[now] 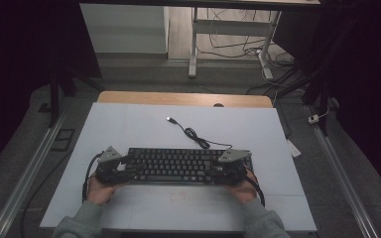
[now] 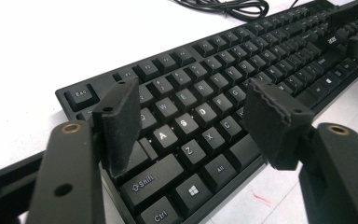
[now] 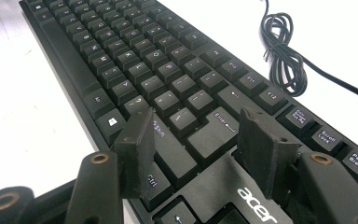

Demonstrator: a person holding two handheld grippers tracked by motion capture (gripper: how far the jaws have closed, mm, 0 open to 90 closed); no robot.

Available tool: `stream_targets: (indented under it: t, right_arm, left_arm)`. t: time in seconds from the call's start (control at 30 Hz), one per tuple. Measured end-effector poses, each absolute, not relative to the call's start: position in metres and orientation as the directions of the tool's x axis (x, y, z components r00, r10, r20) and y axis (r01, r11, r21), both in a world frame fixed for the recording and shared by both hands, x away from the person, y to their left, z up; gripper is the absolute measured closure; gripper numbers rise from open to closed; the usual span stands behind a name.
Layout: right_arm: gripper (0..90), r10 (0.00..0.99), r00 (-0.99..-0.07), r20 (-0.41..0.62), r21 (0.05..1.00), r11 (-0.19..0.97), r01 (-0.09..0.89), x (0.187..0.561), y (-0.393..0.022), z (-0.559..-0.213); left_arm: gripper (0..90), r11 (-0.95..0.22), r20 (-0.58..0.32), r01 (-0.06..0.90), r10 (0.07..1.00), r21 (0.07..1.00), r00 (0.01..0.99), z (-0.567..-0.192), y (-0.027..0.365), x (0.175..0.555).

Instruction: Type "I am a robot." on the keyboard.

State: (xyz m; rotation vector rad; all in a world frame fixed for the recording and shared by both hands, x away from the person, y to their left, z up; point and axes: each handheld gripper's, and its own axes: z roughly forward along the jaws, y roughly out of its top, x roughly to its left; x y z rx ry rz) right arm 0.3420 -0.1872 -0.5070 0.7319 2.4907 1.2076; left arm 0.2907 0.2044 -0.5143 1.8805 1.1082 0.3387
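A black Acer keyboard point(image 1: 173, 165) lies flat on the white table top point(image 1: 144, 129), near the front edge. Its cable point(image 1: 194, 134) runs back in a coiled bundle to a USB plug point(image 1: 170, 119). My left gripper point(image 1: 123, 166) hovers at the keyboard's left end. In the left gripper view, the left gripper point(image 2: 196, 123) is open, its pads standing apart above the A, S and Z keys of the keyboard point(image 2: 223, 84). My right gripper point(image 1: 224, 167) is over the right end. In the right gripper view, the right gripper point(image 3: 198, 144) is open above the Enter and Shift keys of the keyboard point(image 3: 135, 60), with nothing held.
The white top rests on a wooden table whose far edge point(image 1: 183, 98) shows behind it. Metal rails point(image 1: 27, 173) run along both sides on the floor. A desk frame point(image 1: 193, 44) and loose wires stand beyond. The cable bundle point(image 3: 284, 56) lies just behind the keyboard.
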Motion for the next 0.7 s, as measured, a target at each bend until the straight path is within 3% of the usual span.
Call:
stream_targets:
  t: [0.7]
  right_arm:
    - [47.1, 0.537, -0.843, 0.024, 0.823, 0.468, 0.322, 0.344, -0.176, -0.501]
  left_arm:
    - [34.2, -0.225, -0.166, 0.566, 0.814, 0.794, 0.556, -0.516, 0.199, 0.291]
